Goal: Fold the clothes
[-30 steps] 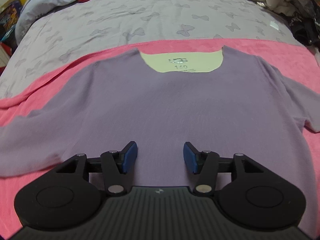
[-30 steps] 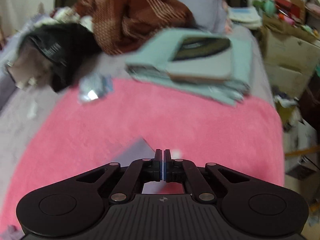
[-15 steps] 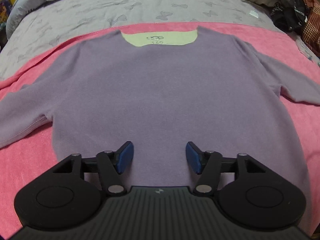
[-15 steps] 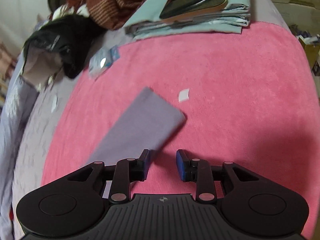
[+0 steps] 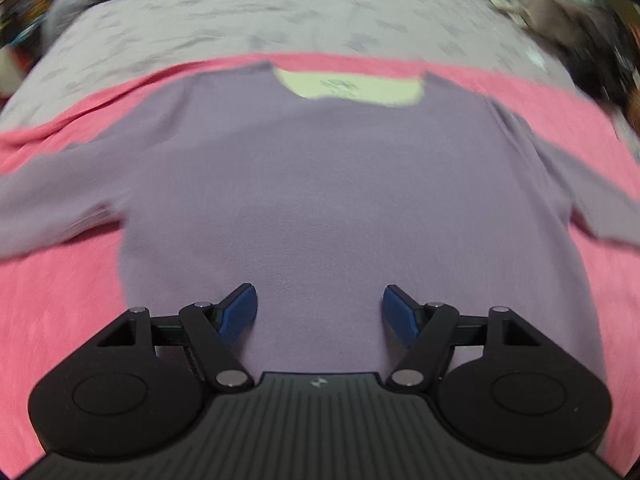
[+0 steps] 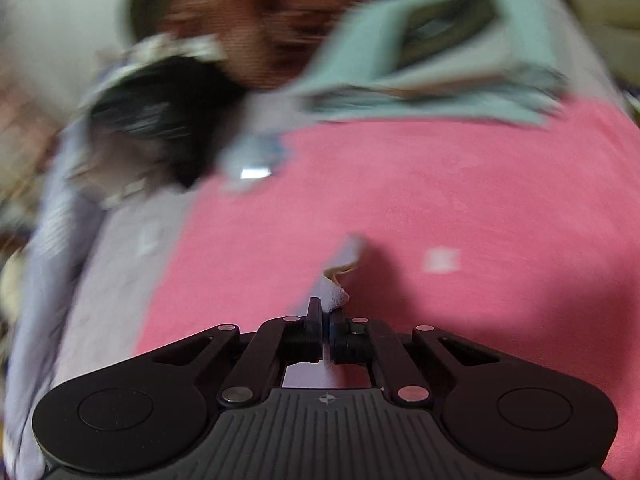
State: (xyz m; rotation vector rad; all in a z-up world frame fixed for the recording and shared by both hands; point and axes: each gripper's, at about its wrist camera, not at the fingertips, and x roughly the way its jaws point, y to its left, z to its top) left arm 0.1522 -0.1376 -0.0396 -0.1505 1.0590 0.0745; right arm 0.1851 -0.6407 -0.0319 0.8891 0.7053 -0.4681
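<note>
Sleeve cuff [image 6: 334, 294] sits pinched in the right gripper [image 6: 325, 317], ready to fold onto the purple sweater [image 5: 340, 200]; left gripper [image 5: 320, 312], fingers wide and just opening, hovers above its hem, empty.

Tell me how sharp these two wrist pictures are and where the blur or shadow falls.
Left wrist view: the left tool is crisp, the purple shirt soft, the far bedding smeared sideways. Right wrist view: heavy motion blur over the clothes pile and folded teal stack; the right tool stays sharp, pinching the sleeve end, which casts a dark shadow on the pink blanket. Both views bulge like fisheye.
</note>
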